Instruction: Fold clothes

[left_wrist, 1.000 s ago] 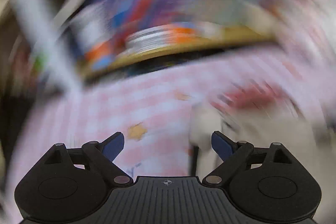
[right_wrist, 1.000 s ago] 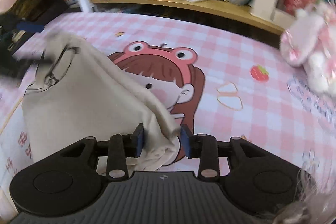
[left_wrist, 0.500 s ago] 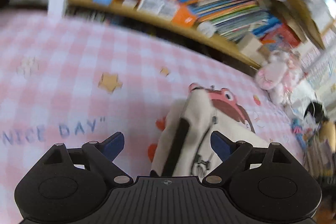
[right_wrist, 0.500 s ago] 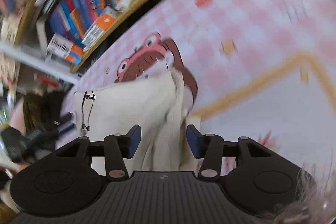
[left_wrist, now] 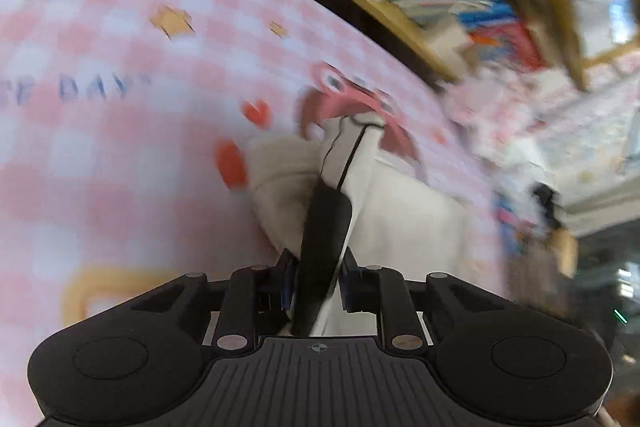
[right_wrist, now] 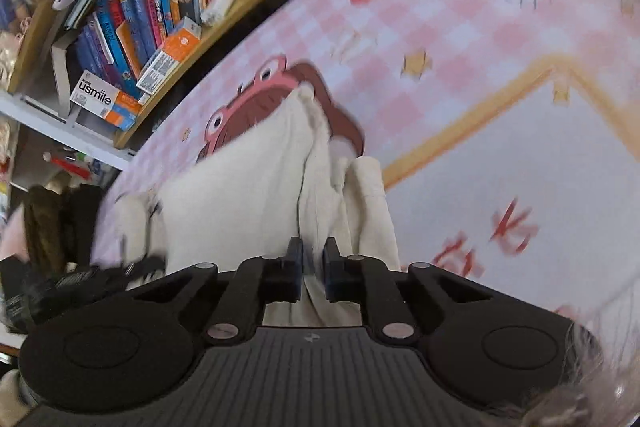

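I have the left gripper (left_wrist: 316,281) clamped on a dark-trimmed edge of the cream garment (left_wrist: 404,223), and the right gripper (right_wrist: 311,269) pinched shut on a bunched fold of the same cloth (right_wrist: 256,183). The garment hangs from both grips, gathered and creased, over the pink checked mat (right_wrist: 460,27) beside the frog-hat cartoon (right_wrist: 256,95); whether its lower part rests on the mat I cannot tell. I judge the task at an early stage: both holds are taken, but no flat, finished fold shows, so spreading and folding are left.
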A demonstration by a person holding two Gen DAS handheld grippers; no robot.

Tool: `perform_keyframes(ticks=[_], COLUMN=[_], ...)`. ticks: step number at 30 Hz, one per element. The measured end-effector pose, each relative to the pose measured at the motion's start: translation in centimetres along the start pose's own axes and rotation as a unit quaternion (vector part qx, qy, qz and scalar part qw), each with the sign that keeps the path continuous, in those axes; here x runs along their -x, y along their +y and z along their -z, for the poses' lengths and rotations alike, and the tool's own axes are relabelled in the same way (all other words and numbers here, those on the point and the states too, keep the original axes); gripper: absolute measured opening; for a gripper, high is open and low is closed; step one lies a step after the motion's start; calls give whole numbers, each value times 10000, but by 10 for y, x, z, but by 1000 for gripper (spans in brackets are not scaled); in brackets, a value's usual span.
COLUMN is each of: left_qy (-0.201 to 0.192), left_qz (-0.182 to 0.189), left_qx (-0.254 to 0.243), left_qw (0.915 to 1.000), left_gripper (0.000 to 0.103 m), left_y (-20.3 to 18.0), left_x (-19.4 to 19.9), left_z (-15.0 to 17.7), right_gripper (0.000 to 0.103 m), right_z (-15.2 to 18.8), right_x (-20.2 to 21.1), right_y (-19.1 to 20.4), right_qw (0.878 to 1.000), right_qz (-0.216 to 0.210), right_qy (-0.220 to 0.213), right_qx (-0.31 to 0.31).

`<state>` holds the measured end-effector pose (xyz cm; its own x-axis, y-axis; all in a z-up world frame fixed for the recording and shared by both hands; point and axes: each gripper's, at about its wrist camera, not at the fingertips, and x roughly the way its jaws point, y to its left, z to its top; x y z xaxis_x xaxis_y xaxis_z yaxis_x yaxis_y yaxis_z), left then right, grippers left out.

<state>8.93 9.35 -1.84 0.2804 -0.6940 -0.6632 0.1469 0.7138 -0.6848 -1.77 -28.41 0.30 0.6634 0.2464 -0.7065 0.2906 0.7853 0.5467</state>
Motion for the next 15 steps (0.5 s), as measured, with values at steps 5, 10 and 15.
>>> perform_keyframes(ticks=[5,10,15], left_qy=[-32,-215,-528], left_qz=[4,88,593], left_qx=[94,428,1442], left_qw=[10000,9988,9864], left_gripper=[30,44,39], left_y=[19,28,47], left_x=[6,-1,-6], left_z=[10,8,8], right_gripper=[10,49,52], right_z=[-6,-3,3], right_x=[8,13,6], right_y=[-15,-13,-7], right_qw=[10000,9999,9989], right_qz=[-24,67,223], right_qy=[55,115,319], right_qx=[-57,23,262])
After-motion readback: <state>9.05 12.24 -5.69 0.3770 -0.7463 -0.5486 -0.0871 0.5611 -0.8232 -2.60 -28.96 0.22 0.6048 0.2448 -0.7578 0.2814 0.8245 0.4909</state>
